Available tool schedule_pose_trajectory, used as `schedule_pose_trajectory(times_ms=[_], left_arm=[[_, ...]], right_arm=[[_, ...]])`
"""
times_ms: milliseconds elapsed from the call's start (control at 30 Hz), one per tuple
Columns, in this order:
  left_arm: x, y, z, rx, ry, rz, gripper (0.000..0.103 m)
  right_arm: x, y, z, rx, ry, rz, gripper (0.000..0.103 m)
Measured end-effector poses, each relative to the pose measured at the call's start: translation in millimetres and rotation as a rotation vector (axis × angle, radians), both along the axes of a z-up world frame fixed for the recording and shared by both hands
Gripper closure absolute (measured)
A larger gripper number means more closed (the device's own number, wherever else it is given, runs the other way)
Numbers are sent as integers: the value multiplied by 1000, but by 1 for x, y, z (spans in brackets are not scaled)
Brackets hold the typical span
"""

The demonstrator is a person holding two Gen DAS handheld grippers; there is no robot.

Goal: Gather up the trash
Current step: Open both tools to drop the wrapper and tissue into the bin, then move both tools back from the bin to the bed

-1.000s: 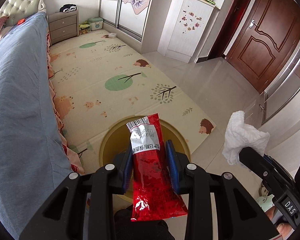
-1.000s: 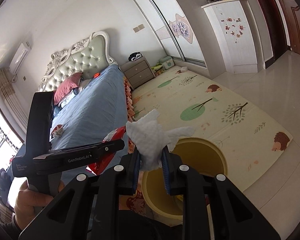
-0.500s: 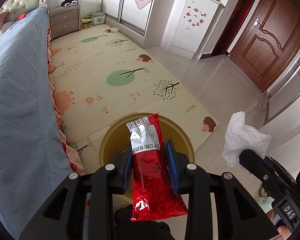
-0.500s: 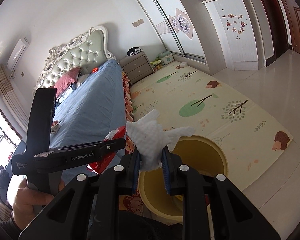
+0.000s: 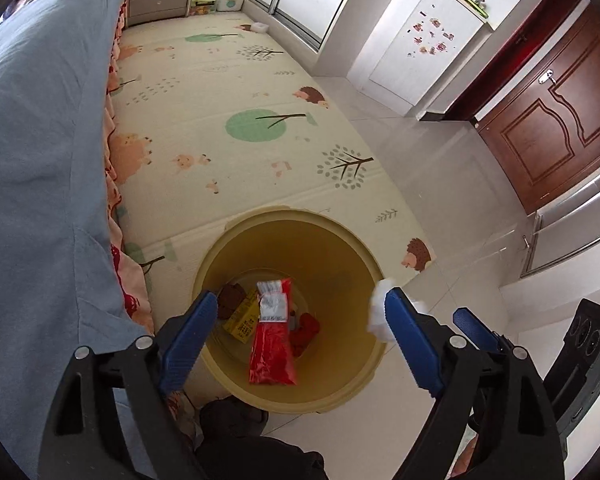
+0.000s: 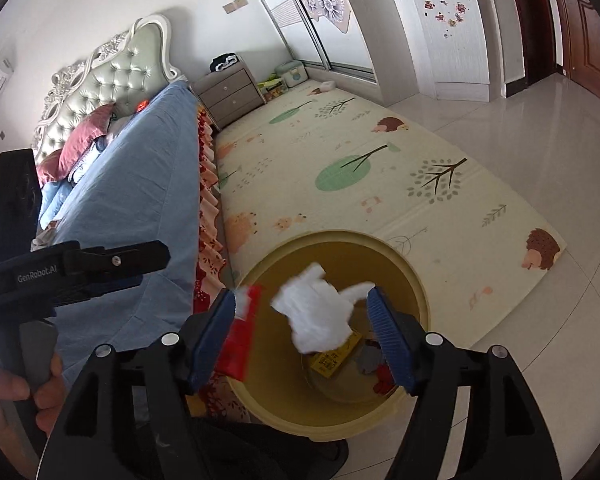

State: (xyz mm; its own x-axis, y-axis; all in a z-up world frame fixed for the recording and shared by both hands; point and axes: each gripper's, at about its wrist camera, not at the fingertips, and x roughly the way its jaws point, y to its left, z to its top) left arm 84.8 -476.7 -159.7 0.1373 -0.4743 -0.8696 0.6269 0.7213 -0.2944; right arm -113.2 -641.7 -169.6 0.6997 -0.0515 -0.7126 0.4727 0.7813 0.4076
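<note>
A yellow bin (image 5: pixel 332 236) stands on the floor by the bed; it also shows in the right wrist view (image 6: pixel 416 280). My left gripper (image 5: pixel 296 328) is open above it, and the red snack wrapper (image 5: pixel 272 340) is loose between its jaws, over the bin's inside. My right gripper (image 6: pixel 304 320) is open too, and the white crumpled tissue (image 6: pixel 320 316) is loose between its jaws over the bin. The tissue's edge shows in the left wrist view (image 5: pixel 380 312). Several pieces of trash, among them a yellow packet (image 5: pixel 242 320), lie at the bin's bottom.
A bed with a blue sheet (image 5: pixel 40 160) runs along the left. A patterned play mat (image 5: pixel 240 120) covers the floor beyond the bin. A nightstand (image 6: pixel 228 92), a white cabinet (image 5: pixel 420 48) and a brown door (image 5: pixel 552 120) stand farther off.
Both grippers have opened over the bin. The red wrapper has left the left gripper's pads and the tissue the right gripper's. Both views have tilted down onto the bin.
</note>
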Motion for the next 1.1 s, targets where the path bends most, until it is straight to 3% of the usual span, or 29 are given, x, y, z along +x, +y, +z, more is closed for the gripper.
schedule_pose_trajectory(times_ms=[200, 567, 900, 967, 1100], left_arm=[[-2, 3, 7, 1, -31, -2, 17], [-17, 13, 34, -29, -131, -41, 17], [-37, 84, 94, -98, -370, 37, 10], [-39, 105, 105, -112, -420, 73, 4], [-34, 156, 121, -103, -503, 183, 4]], right_arm=[[-10, -2, -5, 48, -17, -20, 36], [-14, 8, 11, 15, -35, -5, 36], [-12, 41, 37, -7, -112, 68, 35], [-7, 53, 48, -22, -140, 103, 31], [5, 83, 72, -63, -203, 167, 22]])
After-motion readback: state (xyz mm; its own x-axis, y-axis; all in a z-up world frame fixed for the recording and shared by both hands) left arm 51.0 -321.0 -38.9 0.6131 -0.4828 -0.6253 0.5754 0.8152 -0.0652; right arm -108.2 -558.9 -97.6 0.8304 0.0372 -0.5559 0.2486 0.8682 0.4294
